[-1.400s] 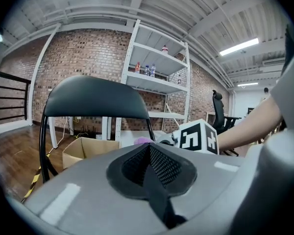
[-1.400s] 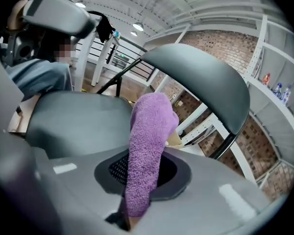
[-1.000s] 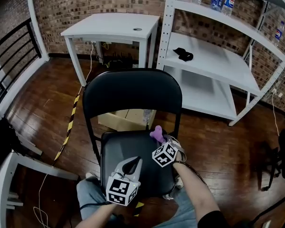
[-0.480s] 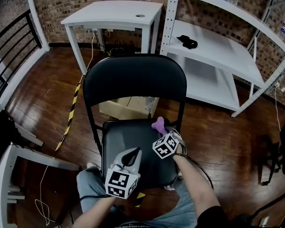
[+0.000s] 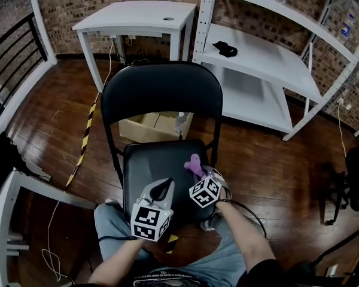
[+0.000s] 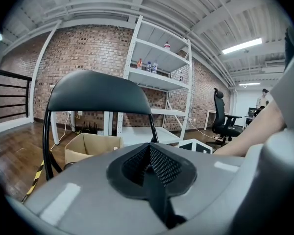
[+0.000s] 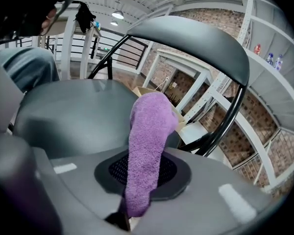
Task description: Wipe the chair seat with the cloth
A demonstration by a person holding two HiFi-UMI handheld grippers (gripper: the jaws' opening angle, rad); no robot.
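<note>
Nearest the person, the left gripper [image 5: 160, 195] hovers over the front edge of the chair seat [image 5: 152, 166], left of centre, its nose aimed toward the chair back [image 5: 161, 94]. Its jaws are pressed together with nothing between them. It plays no part in the grip and is the farther of the two from the cloth.

Just beyond, at the seat's right edge, the right gripper [image 5: 198, 173] is clamped on the purple cloth [image 5: 194, 163]. The forearm reaches in from the front right corner, and the tool angles inward toward the rear.

The cloth is pinched at its lower end and stands out past the jaw tips as a narrow roll. Its long axis runs along the jaws toward the seat's rear right corner. In the right gripper view the cloth [image 7: 149, 141] rises above the bare seat [image 7: 68, 111], which spreads below and to its left. The free end looks to be off the surface, though contact cannot be ruled out from the head view.

My reading is that the coming stroke calls for tipping this wrist down and carrying the cloth leftward across the seat.

Past the chair back, a cardboard box [image 5: 145, 127] sits on the floor.
</note>
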